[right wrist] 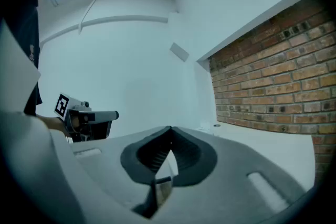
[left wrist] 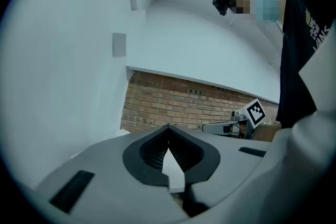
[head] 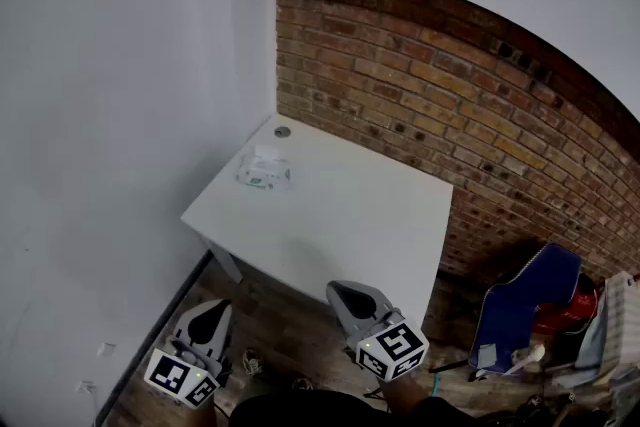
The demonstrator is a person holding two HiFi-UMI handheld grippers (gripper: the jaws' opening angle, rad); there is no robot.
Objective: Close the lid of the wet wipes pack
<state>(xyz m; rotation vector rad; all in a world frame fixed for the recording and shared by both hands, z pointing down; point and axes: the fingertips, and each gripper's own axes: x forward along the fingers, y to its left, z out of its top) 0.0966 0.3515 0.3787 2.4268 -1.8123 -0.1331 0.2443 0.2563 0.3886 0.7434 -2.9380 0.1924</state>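
1. Wet wipes pack [head: 264, 169]: lies on the white table [head: 350, 225], near its far left corner; lid position too small to tell.
2. Left gripper [head: 210, 315]: jaws pressed together, empty, well short of the table.
3. Right gripper [head: 347, 293]: jaws together, empty, at the table's near edge.

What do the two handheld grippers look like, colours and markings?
Both are the same: the left gripper and right gripper have light grey moulded bodies, black ribbed pads forming a teardrop-shaped opening, and a white cube with black square markers at the rear. The person wears a dark top.
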